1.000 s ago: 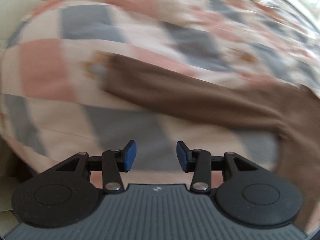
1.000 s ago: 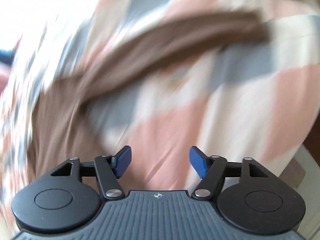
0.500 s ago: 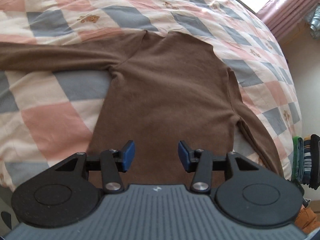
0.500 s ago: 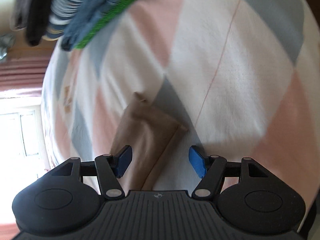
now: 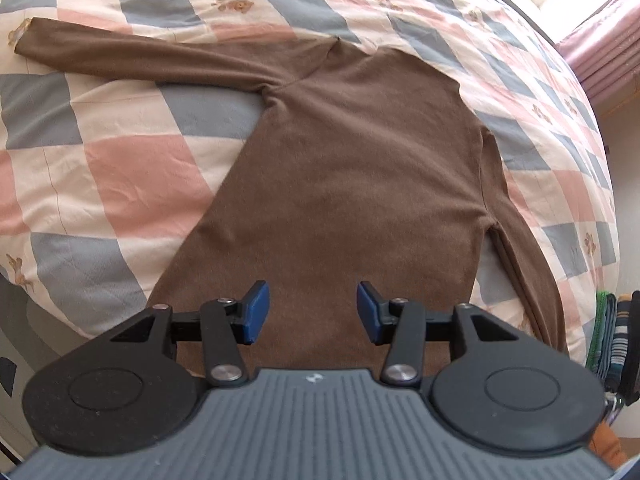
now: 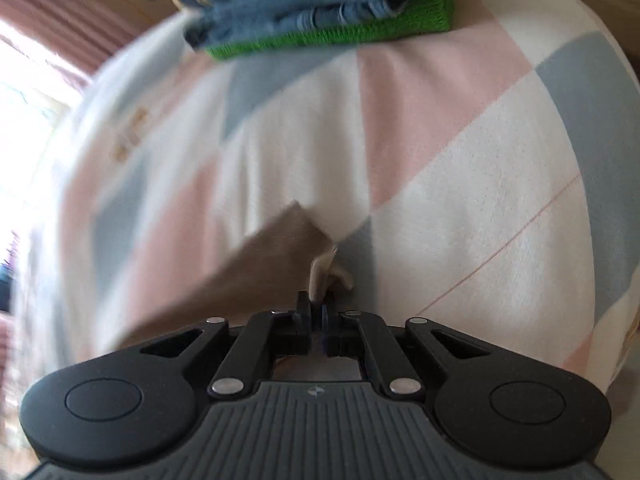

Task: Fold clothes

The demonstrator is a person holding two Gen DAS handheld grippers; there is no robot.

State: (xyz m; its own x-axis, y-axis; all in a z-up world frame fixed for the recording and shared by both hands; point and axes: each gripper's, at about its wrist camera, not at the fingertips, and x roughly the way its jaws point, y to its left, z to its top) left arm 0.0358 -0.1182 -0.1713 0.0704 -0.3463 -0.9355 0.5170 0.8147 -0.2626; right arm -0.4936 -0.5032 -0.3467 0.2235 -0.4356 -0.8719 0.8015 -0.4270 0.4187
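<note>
A brown long-sleeved sweater (image 5: 352, 184) lies flat on the checked quilt (image 5: 132, 168), collar far, hem near. One sleeve (image 5: 120, 48) stretches out to the left, the other (image 5: 532, 280) runs down along the right side. My left gripper (image 5: 312, 312) hovers over the hem, its jaws opening, with nothing between the blue pads. In the right wrist view my right gripper (image 6: 318, 312) is closing its jaws, and the pads pinch the cuff end of the brown sleeve (image 6: 264, 264), which bunches up just ahead of them.
A stack of folded clothes (image 6: 320, 12), green, blue and striped, sits at the bed's edge beyond the right gripper, and shows at the right rim as the stack (image 5: 612, 336). Pink curtains (image 5: 604, 52) and a bright window lie past the far corner. The quilt (image 6: 460, 200) drops off to the right.
The left view swung from the left sleeve to over the sweater's hem, jaws slightly wider. The right gripper came down on the sleeve's cuff and closed on it.
</note>
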